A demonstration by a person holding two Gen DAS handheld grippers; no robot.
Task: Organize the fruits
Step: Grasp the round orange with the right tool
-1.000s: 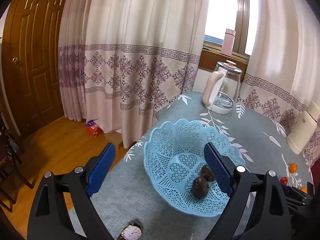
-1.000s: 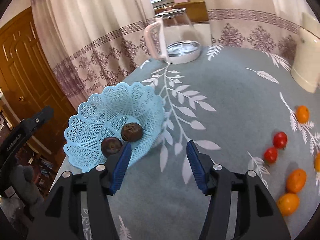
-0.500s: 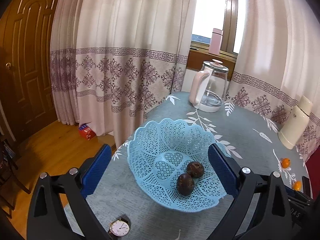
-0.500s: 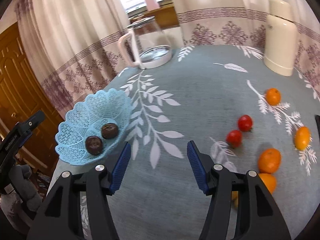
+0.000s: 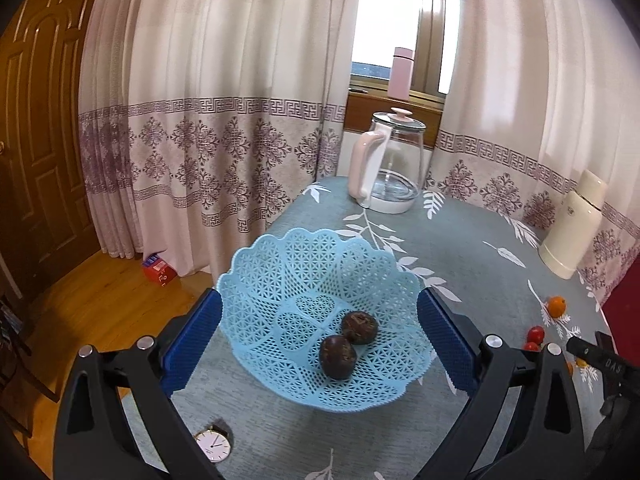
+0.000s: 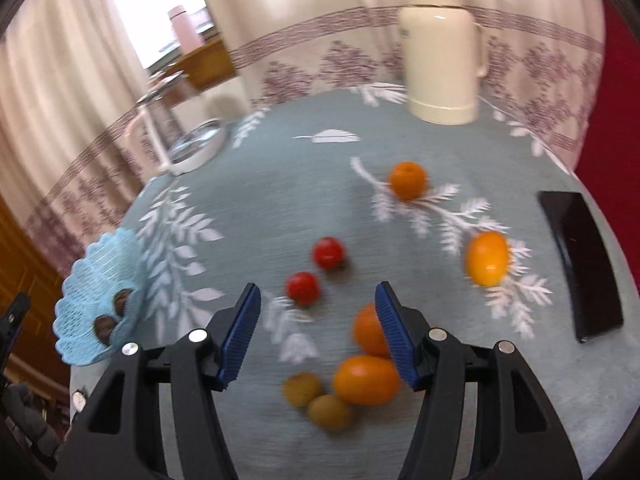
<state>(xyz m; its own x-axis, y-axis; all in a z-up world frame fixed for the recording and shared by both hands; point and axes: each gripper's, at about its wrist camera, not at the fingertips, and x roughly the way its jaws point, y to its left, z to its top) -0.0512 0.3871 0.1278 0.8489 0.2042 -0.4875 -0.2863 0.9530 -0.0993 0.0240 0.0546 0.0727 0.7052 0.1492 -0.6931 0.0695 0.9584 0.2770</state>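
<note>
Blue lattice plastic basket (image 5: 320,312) holds two dark brown round fruits (image 5: 348,340), while we, both jaws spread empty, still face oranges and tomatoes on the tabletop (image 6: 256,200).

Left gripper (image 5: 318,344) gapes wide; right gripper (image 6: 318,336) likewise, empty.

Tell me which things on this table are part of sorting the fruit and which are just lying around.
Part of the job:
blue basket
two dark fruits in it
oranges
red tomatoes
small brownish fruits

Just lying about:
glass kettle
cream flask
wristwatch
black phone
</note>
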